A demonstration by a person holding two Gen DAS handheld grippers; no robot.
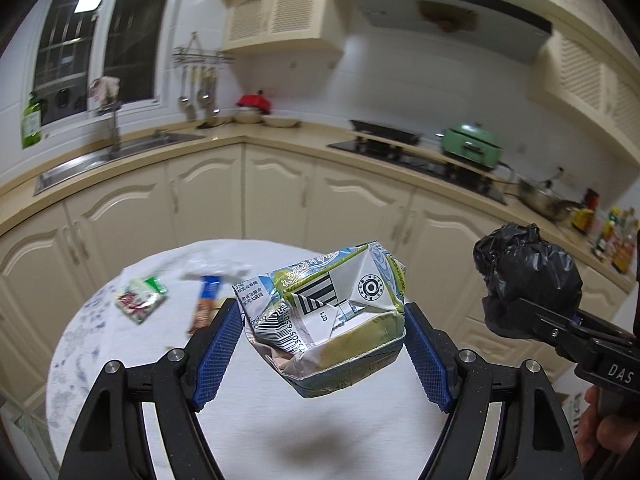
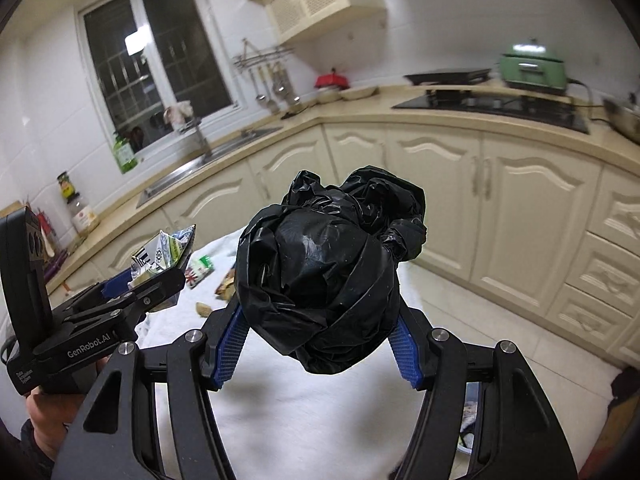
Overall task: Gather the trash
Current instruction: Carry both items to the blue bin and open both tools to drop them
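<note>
A round table (image 1: 280, 432) under a white cloth fills the lower centre of both views. Above it, the right gripper (image 2: 316, 344) clamps a knotted black trash bag (image 2: 324, 268) at frame centre, and the left gripper (image 1: 324, 344) pinches a crushed milk carton (image 1: 328, 312) between blue pads. Two small wrappers (image 1: 140, 300) lie on the cloth at left.

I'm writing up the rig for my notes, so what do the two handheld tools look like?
Both match: the left tool and right tool have black linkage arms joined by round silver pivot pins, with fingers lined in ridged blue pads. White lettering on the bodies reads "GenRobot.AI" on the left one and "DAS" on the right. No sleeves are clearly visible.
</note>
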